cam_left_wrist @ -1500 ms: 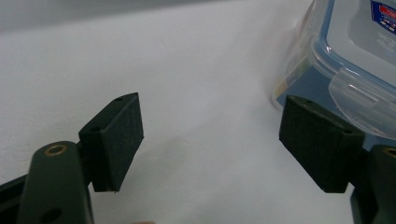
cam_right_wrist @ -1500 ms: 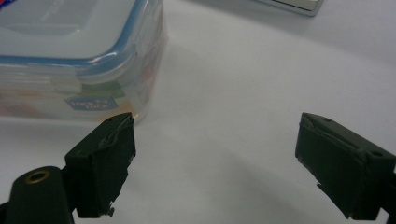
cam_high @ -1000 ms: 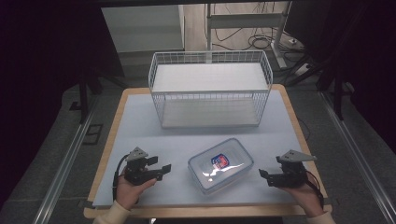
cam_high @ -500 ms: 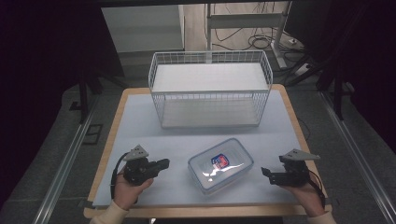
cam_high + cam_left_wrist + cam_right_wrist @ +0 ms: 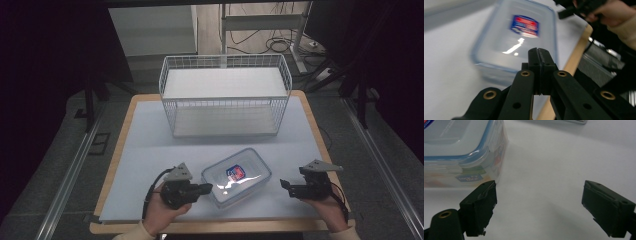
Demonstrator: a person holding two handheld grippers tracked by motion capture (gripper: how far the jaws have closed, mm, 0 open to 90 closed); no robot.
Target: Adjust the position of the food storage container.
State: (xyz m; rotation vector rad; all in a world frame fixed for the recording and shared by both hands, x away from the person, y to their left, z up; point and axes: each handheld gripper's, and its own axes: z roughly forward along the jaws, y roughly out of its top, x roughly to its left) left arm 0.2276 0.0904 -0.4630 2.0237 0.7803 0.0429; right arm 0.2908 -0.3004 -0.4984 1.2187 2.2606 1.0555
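Two hand-held grippers flank a lidded plastic container at the table's near edge.

The left gripper (image 5: 204, 189), held low in the person's left hand (image 5: 165, 212), points right with jaws pressed together on nothing, tips just beside the container's (image 5: 236, 176) near-left side. The right gripper (image 5: 285, 185), held in the right hand (image 5: 327, 210), points left with jaws spread wide, near the container's right end but apart from it. The container lies tilted between them, in front of the white wire basket (image 5: 225, 95).
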